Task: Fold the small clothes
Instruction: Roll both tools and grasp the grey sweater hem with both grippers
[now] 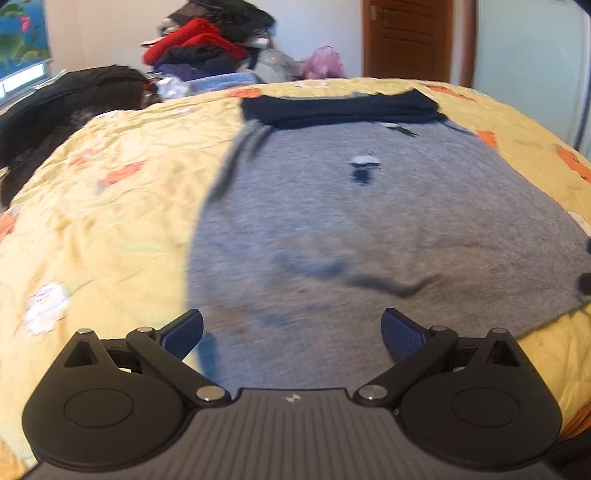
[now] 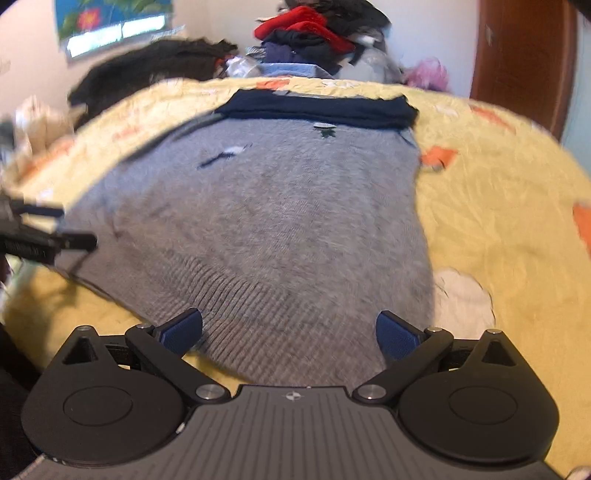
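Observation:
A small grey knit sweater [image 1: 369, 229] [image 2: 280, 221] lies flat on the yellow bedspread [image 1: 110, 206] [image 2: 498, 221], its dark navy parts [image 1: 340, 107] [image 2: 317, 107] folded across the far end. My left gripper [image 1: 291, 334] hovers open over the sweater's near left part, nothing between its blue pads [image 1: 184, 334]. My right gripper [image 2: 290, 332] is open above the ribbed hem [image 2: 251, 314], also empty. The left gripper's fingers [image 2: 48, 240] show at the left edge of the right wrist view. Both views are motion-blurred.
A pile of red, black and blue clothes [image 1: 207, 40] [image 2: 314, 33] stands beyond the bed's far edge. A black garment [image 1: 66, 99] [image 2: 155, 62] lies at the far left. A wooden door [image 1: 406, 37] [image 2: 524, 55] is at the back right.

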`<state>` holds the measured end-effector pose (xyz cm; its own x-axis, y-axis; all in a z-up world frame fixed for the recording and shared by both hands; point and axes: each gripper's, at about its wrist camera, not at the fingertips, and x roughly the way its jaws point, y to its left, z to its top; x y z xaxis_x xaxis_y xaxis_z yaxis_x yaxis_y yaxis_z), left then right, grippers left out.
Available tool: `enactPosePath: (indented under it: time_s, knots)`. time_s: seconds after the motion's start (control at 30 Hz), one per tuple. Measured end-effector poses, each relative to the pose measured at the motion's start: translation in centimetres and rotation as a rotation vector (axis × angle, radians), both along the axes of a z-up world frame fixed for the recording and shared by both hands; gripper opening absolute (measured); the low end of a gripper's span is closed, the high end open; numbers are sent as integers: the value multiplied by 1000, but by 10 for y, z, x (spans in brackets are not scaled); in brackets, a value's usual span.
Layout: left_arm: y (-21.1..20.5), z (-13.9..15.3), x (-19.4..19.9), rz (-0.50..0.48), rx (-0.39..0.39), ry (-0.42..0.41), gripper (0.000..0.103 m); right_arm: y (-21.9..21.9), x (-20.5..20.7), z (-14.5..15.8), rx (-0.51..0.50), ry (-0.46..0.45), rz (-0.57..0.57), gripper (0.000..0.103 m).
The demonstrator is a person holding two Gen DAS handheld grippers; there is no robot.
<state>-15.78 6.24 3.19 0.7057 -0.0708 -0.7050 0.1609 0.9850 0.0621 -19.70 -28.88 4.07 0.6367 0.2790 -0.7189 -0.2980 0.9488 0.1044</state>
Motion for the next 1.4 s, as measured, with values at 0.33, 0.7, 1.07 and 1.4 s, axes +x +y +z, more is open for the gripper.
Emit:
enactPosePath:
  time_s: [0.33,0.7,1.07,1.4]
  knots:
    - [69,-2,4,109,-279,120,103,-73,14,0,342,243,-91,103]
    - [123,-25,30,93,-990,344,103,-99,31,-22,795,482,-76,93]
    - [108,-23,43,41,-950,364,102,-115,57,-32,946,407,-152,96]
    - [103,-35,46,35,-911,437,38,-120,53,-42,1075,502,-125,89]
